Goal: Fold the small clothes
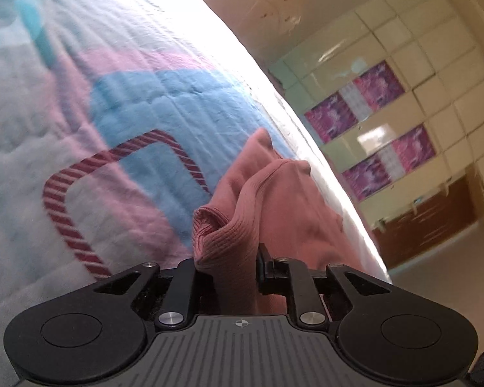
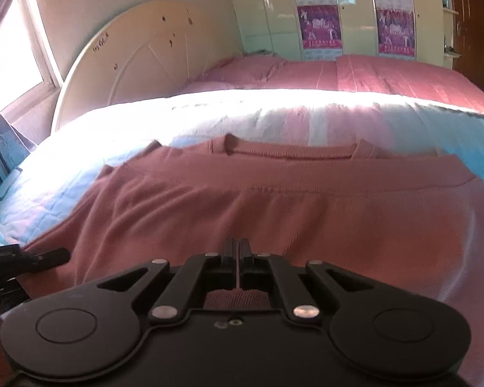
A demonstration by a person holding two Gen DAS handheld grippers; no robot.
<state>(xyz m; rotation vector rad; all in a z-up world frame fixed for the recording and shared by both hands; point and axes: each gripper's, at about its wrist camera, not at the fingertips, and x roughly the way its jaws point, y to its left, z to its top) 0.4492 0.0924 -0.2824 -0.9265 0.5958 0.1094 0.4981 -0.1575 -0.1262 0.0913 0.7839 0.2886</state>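
A dusty-pink shirt (image 2: 274, 200) lies spread on a pastel quilt (image 2: 209, 116), neckline at the far side. My right gripper (image 2: 238, 245) is shut on the shirt's near edge, and a thin strip of fabric shows between its fingers. My left gripper (image 1: 227, 258) is shut on a bunched fold of the same shirt (image 1: 274, 200), whose ribbed cloth fills the gap between the jaws. In the right wrist view the left gripper (image 2: 48, 254) sits at the shirt's left edge.
The quilt (image 1: 113, 96) has pink, blue and striped patches and ends at the bed's edge (image 1: 322, 161). A round headboard (image 2: 129, 48), a window (image 2: 13, 54), pink bedding (image 2: 387, 74) and a cream wardrobe with purple posters (image 2: 319, 25) lie beyond.
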